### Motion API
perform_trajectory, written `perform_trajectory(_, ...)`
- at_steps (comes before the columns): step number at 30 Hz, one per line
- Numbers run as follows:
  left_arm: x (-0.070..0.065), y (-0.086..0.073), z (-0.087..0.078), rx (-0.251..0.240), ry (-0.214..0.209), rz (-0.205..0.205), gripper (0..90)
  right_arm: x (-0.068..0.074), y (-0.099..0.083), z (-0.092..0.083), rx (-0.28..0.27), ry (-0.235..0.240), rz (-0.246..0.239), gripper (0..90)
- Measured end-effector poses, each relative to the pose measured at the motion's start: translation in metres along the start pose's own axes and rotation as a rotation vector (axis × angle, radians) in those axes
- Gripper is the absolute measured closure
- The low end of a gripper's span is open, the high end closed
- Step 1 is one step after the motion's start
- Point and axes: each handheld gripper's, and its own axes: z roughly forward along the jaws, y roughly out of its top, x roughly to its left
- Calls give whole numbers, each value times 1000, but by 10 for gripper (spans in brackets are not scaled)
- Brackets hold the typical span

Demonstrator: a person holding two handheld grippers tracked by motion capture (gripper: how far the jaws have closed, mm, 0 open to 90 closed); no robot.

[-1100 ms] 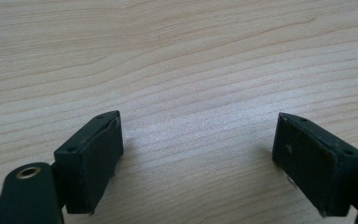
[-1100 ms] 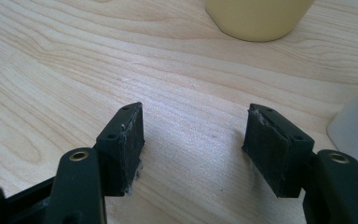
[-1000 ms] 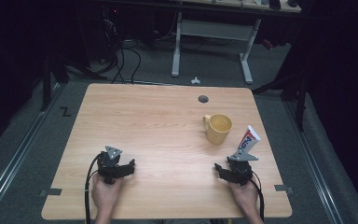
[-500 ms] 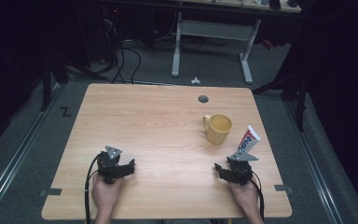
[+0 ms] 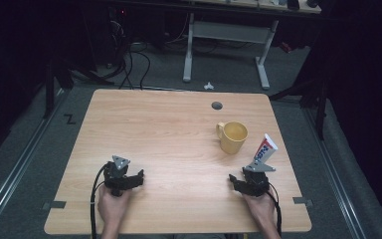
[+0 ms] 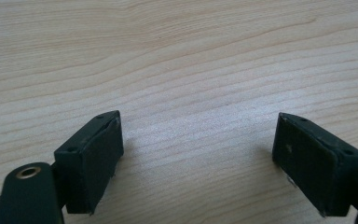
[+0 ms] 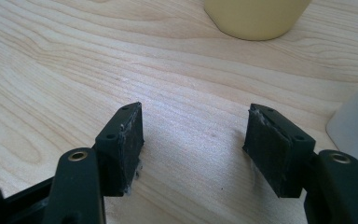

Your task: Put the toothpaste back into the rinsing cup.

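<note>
A yellow mug (image 5: 233, 137) stands on the right half of the wooden table (image 5: 169, 129), its handle to the left. Just right of it a white, blue and red toothpaste tube (image 5: 265, 149) stands on its cap. My right gripper (image 5: 247, 180) rests on the table just in front of the tube, held by a hand. In the right gripper view its jaws (image 7: 196, 140) are open over bare wood, with the mug's base (image 7: 254, 16) ahead and the tube's white cap (image 7: 356, 126) at the right. My left gripper (image 5: 125, 178) rests near the front left, open (image 6: 198, 154) and holding nothing.
A round cable hole (image 5: 217, 105) sits near the table's far edge. Beyond the table stand a desk frame (image 5: 226, 45) and loose cables (image 5: 129, 59) on the dark floor. A small white piece (image 5: 208, 85) lies on the floor behind the table.
</note>
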Motion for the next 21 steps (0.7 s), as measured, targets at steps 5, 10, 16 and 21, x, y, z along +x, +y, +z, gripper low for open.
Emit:
perform_trajectory(5, 0, 0, 0, 0, -1, -1, 165, -1, 0, 0, 0, 4, 11, 383)
perform_trajectory(10, 0, 0, 0, 0, 0, -2, 164, -2, 0, -3, -7, 5, 18, 392)
perform_trajectory(16, 0, 0, 0, 0, -1, -1, 165, -3, 0, -8, -17, 1, 22, 405)
perform_trajectory(21, 0, 0, 0, 0, 1, 0, 164, -3, -1, -13, -23, -1, 38, 422)
